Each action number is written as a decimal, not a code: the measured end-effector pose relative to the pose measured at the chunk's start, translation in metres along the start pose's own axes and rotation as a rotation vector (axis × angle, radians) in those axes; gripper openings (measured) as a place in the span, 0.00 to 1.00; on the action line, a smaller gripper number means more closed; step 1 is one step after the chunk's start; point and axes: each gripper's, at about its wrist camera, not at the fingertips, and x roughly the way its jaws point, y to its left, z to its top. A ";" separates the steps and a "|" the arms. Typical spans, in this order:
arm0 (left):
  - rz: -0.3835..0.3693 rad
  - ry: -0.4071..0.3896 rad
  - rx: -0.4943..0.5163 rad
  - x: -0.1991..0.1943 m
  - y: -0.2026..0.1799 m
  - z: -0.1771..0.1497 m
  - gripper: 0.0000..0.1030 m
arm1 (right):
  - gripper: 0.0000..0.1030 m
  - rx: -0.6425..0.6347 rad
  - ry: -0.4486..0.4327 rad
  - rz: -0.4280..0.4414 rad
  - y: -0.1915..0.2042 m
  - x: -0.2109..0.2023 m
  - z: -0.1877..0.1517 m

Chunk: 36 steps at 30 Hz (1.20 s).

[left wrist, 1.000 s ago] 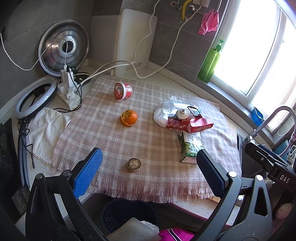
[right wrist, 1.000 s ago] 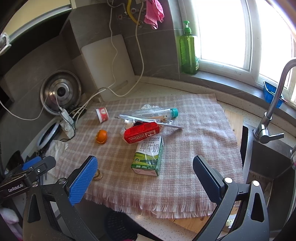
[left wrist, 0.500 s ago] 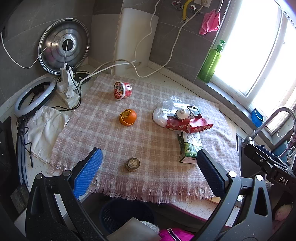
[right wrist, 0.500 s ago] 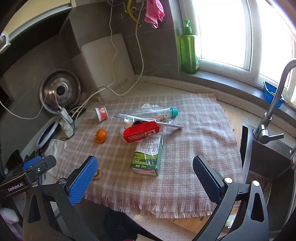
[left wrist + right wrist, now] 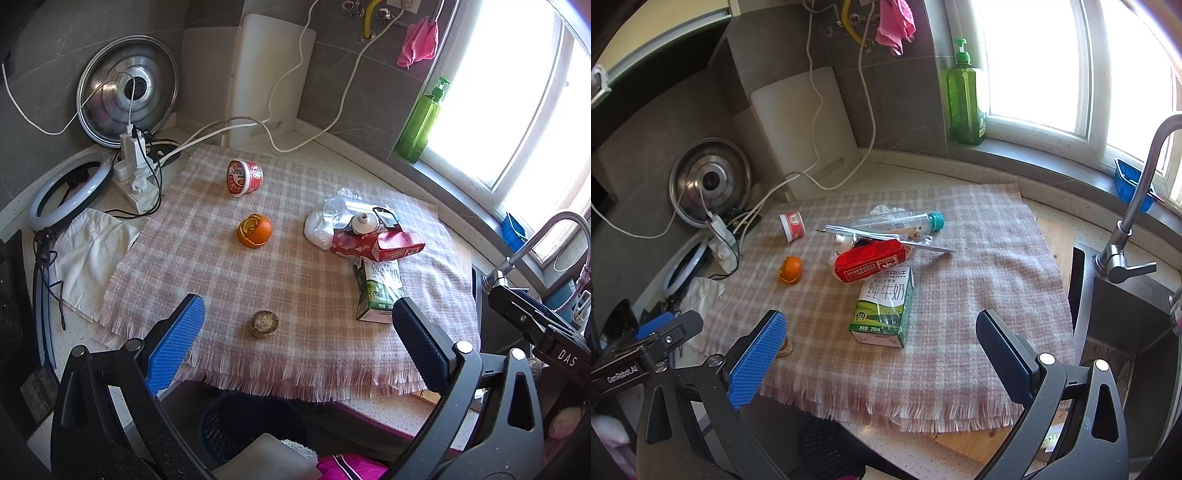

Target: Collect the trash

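Trash lies on a pink plaid cloth (image 5: 207, 266) (image 5: 979, 266): a tipped red cup (image 5: 243, 176) (image 5: 792, 225), an orange peel (image 5: 255, 229) (image 5: 791, 269), a small brown husk (image 5: 263, 323) (image 5: 785, 348), a red carton (image 5: 376, 245) (image 5: 872, 260), a green milk carton (image 5: 378, 291) (image 5: 884, 306) and a clear plastic bottle (image 5: 897, 223). My left gripper (image 5: 295, 345) hovers open above the cloth's near edge, just short of the husk. My right gripper (image 5: 882, 354) hangs open in front of the milk carton. Neither holds anything.
A dark mesh bin (image 5: 251, 424) (image 5: 827, 446) stands below the counter's front edge. A power strip with cables (image 5: 135, 173), a ring light (image 5: 70, 192), a pot lid (image 5: 127, 90) and a white cloth (image 5: 92, 254) crowd the left. Sink and faucet (image 5: 1126, 254) lie right; green soap bottle (image 5: 966, 99) at the window.
Both views have shifted slightly; the objects sit a little further up and left in frame. Nothing on the cloth has moved and both grippers stay open.
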 end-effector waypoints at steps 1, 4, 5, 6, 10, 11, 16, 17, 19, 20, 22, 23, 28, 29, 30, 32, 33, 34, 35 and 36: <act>0.001 0.000 0.000 0.000 -0.001 -0.001 1.00 | 0.98 0.001 0.001 -0.001 0.000 0.000 0.000; 0.000 0.002 -0.001 0.000 -0.001 -0.001 1.00 | 0.98 0.004 0.003 -0.001 -0.001 0.000 -0.002; 0.000 0.002 0.000 0.001 -0.002 -0.004 1.00 | 0.98 0.005 0.005 -0.001 -0.002 0.000 -0.002; 0.000 0.002 -0.001 0.001 -0.001 -0.003 1.00 | 0.98 0.006 0.006 -0.001 -0.002 0.000 -0.002; 0.002 0.004 -0.007 0.000 0.000 -0.010 1.00 | 0.98 0.006 0.006 -0.002 -0.002 0.000 -0.002; 0.002 0.004 -0.007 0.000 -0.001 -0.012 1.00 | 0.98 0.007 0.007 -0.002 -0.002 0.000 -0.003; 0.000 0.014 -0.016 -0.002 0.004 -0.011 1.00 | 0.98 0.009 0.016 -0.004 -0.004 0.003 -0.004; 0.001 0.015 -0.017 -0.002 0.004 -0.012 1.00 | 0.98 0.010 0.018 -0.005 -0.003 0.004 -0.004; 0.002 0.021 -0.018 -0.001 0.005 -0.011 1.00 | 0.98 0.009 0.022 -0.007 -0.004 0.005 -0.005; 0.003 0.026 -0.016 0.000 0.006 -0.010 1.00 | 0.98 0.009 0.024 -0.008 -0.005 0.006 -0.005; 0.007 0.032 -0.012 0.002 0.008 -0.010 1.00 | 0.98 0.008 0.027 -0.013 -0.008 0.007 -0.005; 0.008 0.039 -0.013 0.004 0.011 -0.009 1.00 | 0.98 0.010 0.029 -0.017 -0.010 0.008 -0.005; 0.001 0.080 -0.036 0.013 0.025 -0.011 1.00 | 0.98 0.064 0.049 -0.026 -0.031 0.013 -0.006; 0.002 0.088 -0.041 0.015 0.027 -0.012 1.00 | 0.98 0.079 0.058 -0.022 -0.035 0.015 -0.006; 0.001 0.097 -0.049 0.018 0.030 -0.014 1.00 | 0.98 0.089 0.068 -0.018 -0.038 0.018 -0.005; 0.002 0.109 -0.062 0.023 0.035 -0.017 0.95 | 0.98 0.096 0.084 -0.012 -0.042 0.023 -0.005; 0.001 0.120 -0.067 0.026 0.038 -0.019 0.90 | 0.97 0.098 0.096 -0.011 -0.043 0.027 -0.005; 0.001 0.130 -0.070 0.029 0.040 -0.020 0.87 | 0.97 0.100 0.108 -0.006 -0.044 0.030 -0.006; 0.001 0.141 -0.072 0.033 0.042 -0.022 0.84 | 0.96 0.103 0.121 0.001 -0.044 0.035 -0.006; 0.000 0.152 -0.075 0.037 0.045 -0.024 0.83 | 0.96 0.107 0.133 0.008 -0.044 0.039 -0.006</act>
